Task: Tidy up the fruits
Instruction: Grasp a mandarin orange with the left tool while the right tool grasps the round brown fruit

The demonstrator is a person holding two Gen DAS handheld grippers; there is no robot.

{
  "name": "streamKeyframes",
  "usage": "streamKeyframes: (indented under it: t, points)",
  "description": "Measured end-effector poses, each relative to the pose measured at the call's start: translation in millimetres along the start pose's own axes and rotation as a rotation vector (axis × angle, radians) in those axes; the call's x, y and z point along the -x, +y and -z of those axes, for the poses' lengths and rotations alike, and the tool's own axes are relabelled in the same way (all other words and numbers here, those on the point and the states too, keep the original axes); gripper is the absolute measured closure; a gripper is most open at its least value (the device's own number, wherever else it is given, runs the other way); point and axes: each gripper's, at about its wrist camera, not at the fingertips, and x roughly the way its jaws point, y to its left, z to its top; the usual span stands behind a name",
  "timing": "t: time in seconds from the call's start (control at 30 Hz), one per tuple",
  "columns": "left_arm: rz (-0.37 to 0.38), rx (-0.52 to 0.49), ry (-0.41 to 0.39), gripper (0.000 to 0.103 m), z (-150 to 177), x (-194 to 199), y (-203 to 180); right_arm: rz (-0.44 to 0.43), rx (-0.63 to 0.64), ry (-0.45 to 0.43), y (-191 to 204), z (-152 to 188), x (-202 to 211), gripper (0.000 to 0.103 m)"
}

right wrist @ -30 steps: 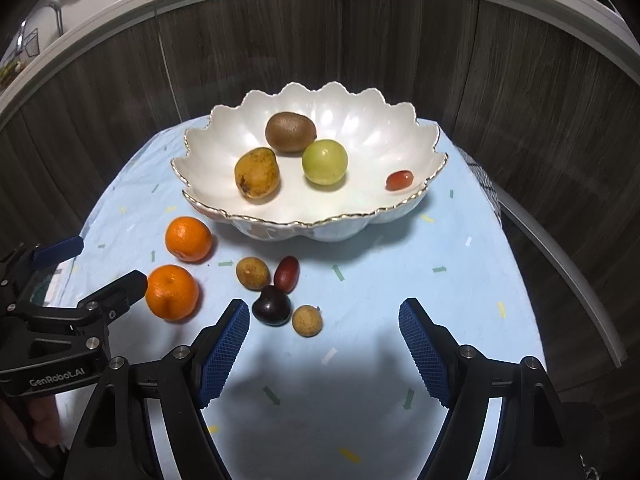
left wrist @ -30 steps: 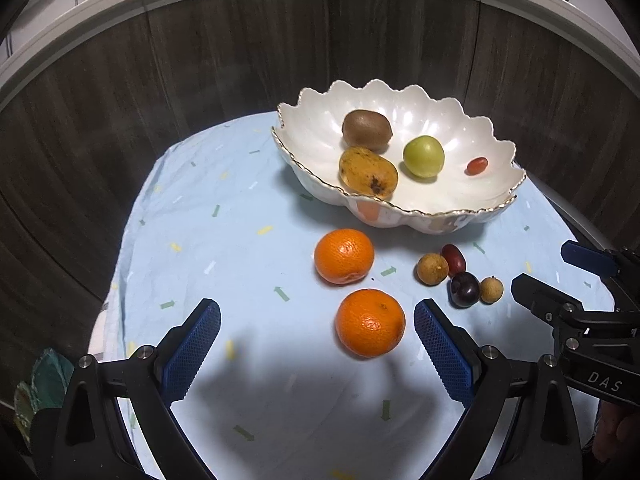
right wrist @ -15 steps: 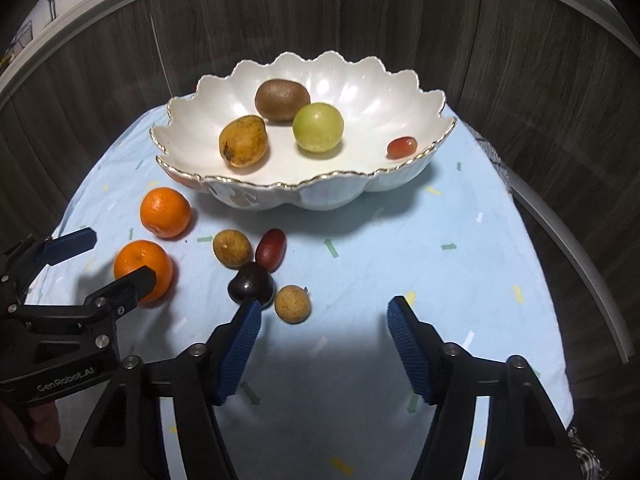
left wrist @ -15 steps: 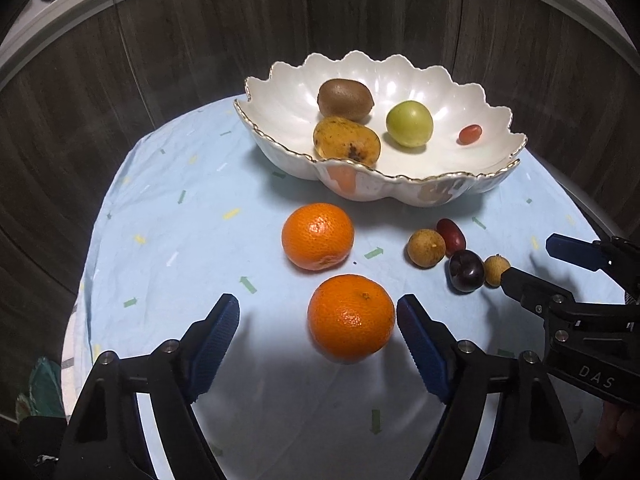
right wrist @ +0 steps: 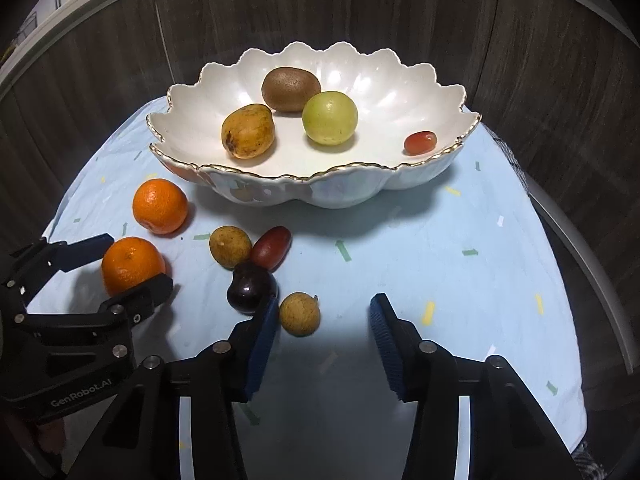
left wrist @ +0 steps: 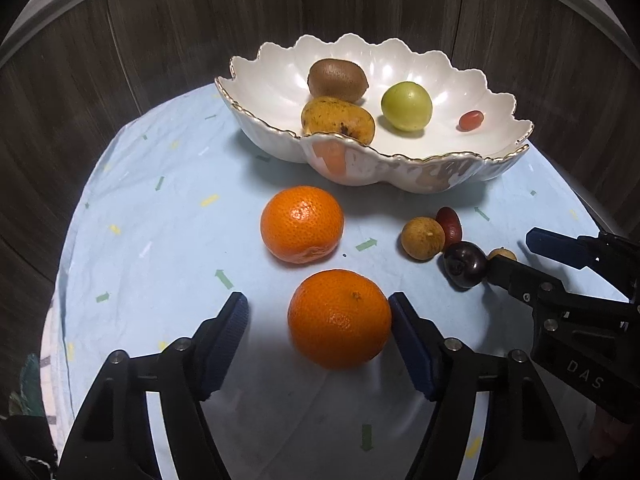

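Left gripper [left wrist: 318, 312] spread wide around near orange [left wrist: 339, 318]: right pad touching or nearly touching its side, left pad well clear. Stem dimple of that orange up, tipped toward the bowl [left wrist: 280, 80]. Far orange [left wrist: 302, 223] just beyond, on blue cloth [left wrist: 160, 220].

Right gripper [right wrist: 324, 316] also wide open, gripping nothing; tan longan [right wrist: 299, 313] between its pads, beside the left one. Dark plum [right wrist: 251, 287] at that left pad's tip, stem end facing up and left. Second longan [right wrist: 230, 246] and red grape [right wrist: 271, 248] just behind, touching; grape's long axis slanted up to the right.

In bowl: kiwi [right wrist: 291, 89] lying crosswise, yellow fruit [right wrist: 248, 131], green fruit [right wrist: 329, 117], small tomato [right wrist: 419, 142].
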Motion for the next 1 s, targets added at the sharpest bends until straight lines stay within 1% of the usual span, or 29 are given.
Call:
streamKeyframes:
  t: [0.17, 0.23, 0.27, 0.33, 0.37, 0.57, 0.63, 0.7, 0.8, 1.0]
  points:
    - [0.021, 0.003, 0.015, 0.048, 2.5, -5.9, -2.4, -0.004, 0.009, -0.005, 1.3, -1.7, -1.3, 0.057]
    - [0.020, -0.004, 0.010, 0.050, 4.0, -6.2, -4.3, -0.007, 0.010, -0.005, 0.9, -1.7, -1.3, 0.057]
    - [0.025, -0.007, 0.010, 0.053, 4.5, -6.3, -5.1, -0.008, 0.010, -0.006, 0.6, -1.5, -1.0, 0.057]
    - [0.028, -0.008, 0.008, 0.055, 4.7, -5.4, -6.1, -0.019, 0.014, -0.007, 1.1, -1.3, -1.0, 0.061]
    - [0.027, -0.009, 0.007, 0.056, 4.7, -5.0, -6.4, -0.021, 0.019, -0.007, 2.0, -1.1, -0.9, 0.062]
    - [0.035, -0.004, -0.001, 0.056, 4.0, -3.9, -5.5, -0.019, 0.035, -0.006, 3.5, -0.7, -1.9, 0.063]
    - [0.039, -0.001, -0.003, 0.057, 3.7, -4.2, -4.8, -0.034, 0.045, -0.005, 5.5, -0.6, -2.1, 0.070]
    - [0.044, 0.003, -0.005, 0.057, 4.0, -4.2, -3.4, -0.042, 0.060, -0.002, 8.3, 0.7, -2.8, 0.080]
    - [0.054, 0.008, -0.007, 0.057, 4.3, -4.0, -1.8, -0.039, 0.070, -0.005, 9.4, 1.6, -3.2, 0.080]
    - [0.065, 0.015, -0.009, 0.057, 3.3, -3.4, 1.0, -0.042, 0.051, 0.000, 9.1, 2.3, -2.3, 0.080]
